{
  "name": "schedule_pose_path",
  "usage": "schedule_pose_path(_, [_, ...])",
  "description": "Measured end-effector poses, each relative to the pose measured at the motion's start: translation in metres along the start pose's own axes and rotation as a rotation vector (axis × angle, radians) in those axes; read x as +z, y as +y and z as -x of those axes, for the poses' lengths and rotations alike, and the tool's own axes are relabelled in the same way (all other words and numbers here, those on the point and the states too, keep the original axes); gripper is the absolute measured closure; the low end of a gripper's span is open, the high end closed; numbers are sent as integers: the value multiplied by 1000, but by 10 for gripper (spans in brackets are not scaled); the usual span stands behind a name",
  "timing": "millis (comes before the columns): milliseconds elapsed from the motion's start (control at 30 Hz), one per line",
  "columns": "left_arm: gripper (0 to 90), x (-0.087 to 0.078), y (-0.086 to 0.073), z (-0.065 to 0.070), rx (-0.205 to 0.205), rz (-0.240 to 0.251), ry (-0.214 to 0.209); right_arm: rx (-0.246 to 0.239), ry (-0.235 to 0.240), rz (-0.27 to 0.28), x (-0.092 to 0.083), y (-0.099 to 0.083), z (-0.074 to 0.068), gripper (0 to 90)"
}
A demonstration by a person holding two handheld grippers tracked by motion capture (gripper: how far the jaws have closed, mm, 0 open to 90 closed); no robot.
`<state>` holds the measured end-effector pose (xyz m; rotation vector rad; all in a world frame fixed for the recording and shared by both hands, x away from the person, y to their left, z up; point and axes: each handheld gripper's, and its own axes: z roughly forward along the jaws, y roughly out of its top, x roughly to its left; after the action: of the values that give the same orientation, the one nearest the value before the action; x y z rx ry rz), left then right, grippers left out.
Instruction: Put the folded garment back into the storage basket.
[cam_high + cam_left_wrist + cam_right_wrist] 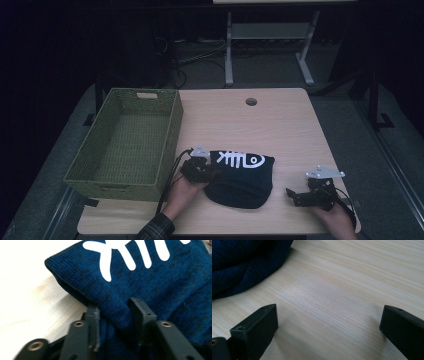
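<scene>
Left gripper view has the left gripper [113, 315] with its two black jaws pinching a fold of the dark blue knit garment [150, 285]; the cloth bulges up between the pads and wraps around both of them, close to the garment's folded edge, with the white fish-bone print [120, 255] lying just beyond. Pale wooden table [25, 302] shows to the left of that edge. From the high view the left gripper [200, 170] sits at the garment's [242, 182] left end, held in the person's left hand [182, 192], whose plaid sleeve [157, 230] comes in from the bottom. The garment lies bunched near the front middle of the table [280, 125], print facing up, just to the right of the green woven basket [122, 145], which stands on the table's left side. Right gripper view shows the right gripper [328, 322] with its jaws spread wide over bare wood, nothing between them, a blue edge of the garment [242, 265] off at the upper left. Seen from above, the right gripper [295, 196] rests low on the table, apart from the garment's right end.
</scene>
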<state>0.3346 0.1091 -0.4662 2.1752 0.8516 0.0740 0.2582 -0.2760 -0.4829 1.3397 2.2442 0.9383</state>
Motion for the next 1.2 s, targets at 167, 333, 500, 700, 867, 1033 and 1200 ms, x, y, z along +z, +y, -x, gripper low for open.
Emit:
schedule_pose_path(167, [708, -2, 3, 3, 15, -10, 15, 0, 0, 0, 0, 0, 0, 13])
schedule_pose_path(333, [721, -7, 7, 4, 7, 1, 10, 0, 0, 0, 0, 0, 0, 13])
schedule_pose_path(500, [723, -16, 14, 12, 32, 11, 25, 0, 0, 0, 0, 0, 0, 13])
schedule_pose_path(700, [726, -29, 25, 20, 52, 39, 13, 0, 0, 0, 0, 0, 0, 13])
schedule_pose_path(867, [728, -39, 33, 24, 49, 68, -9, 1, 2, 0, 0, 0, 0, 13])
schedule_pose_path(1033, [730, -51, 42, 27, 55, 102, -22, 1, 3, 0, 0, 0, 0, 13])
schedule_pose_path(1200, [731, -63, 51, 29, 60, 133, -44, 0, 2, 0, 0, 0, 0, 13])
